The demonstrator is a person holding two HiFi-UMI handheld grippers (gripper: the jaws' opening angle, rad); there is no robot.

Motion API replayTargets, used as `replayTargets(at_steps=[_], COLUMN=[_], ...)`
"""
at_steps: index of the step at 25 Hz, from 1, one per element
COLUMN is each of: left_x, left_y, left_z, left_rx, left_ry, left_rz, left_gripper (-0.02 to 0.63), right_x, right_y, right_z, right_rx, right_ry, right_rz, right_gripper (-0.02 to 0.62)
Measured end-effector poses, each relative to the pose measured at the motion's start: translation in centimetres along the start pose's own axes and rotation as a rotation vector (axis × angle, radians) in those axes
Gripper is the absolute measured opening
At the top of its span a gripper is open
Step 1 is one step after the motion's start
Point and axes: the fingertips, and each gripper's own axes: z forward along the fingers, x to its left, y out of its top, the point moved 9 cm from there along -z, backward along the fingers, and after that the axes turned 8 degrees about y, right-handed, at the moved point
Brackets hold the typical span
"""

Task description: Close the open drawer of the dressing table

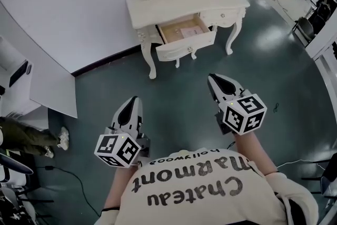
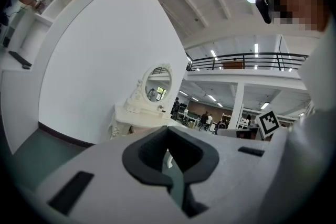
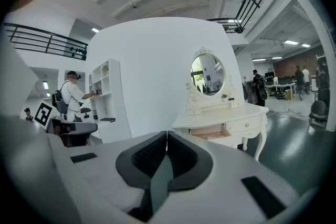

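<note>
Drawer (image 1: 187, 50): one open (one dressing table (image 1: 176, 8))

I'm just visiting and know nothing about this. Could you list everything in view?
dressing table: one, cream, against the white wall
drawer: one, cream, pulled open under the tabletop
sheet: one, pale, inside the drawer
mirror: one, oval, cream-framed, on the table
shelf unit: one, white, left of the wall
bystander: one, white top, at the shelf unit
left hand-held gripper: one, white and black, shut, empty, at left
right hand-held gripper: one, white and black, shut, empty, at right
</note>
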Motion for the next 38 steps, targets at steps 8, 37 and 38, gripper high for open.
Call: replayTargets(at_steps=[8, 37, 38], left_x=[0.0, 9.6, 10.1], left_y=[-1.1, 5.7, 5.7], left_z=[2.8, 23.9, 24.4], left_rx=[0.033, 0.121, 0.126], left_ry=[0.014, -0.149, -0.154], left_rz=[-0.019, 0.004, 0.008], left_gripper=[0.008, 0.008, 0.008], right_x=[-2.6, -12.3, -12.5], right_y=[-1.4, -1.2, -1.7], right_z=[2.0, 16.1, 16.5], right_rx=[0.037, 0.077, 0.086], right_ry=[0.019, -0.186, -0.198], right_rz=[0.047, 0.231, 0.241], right_gripper=[0.029, 0.029, 0.029])
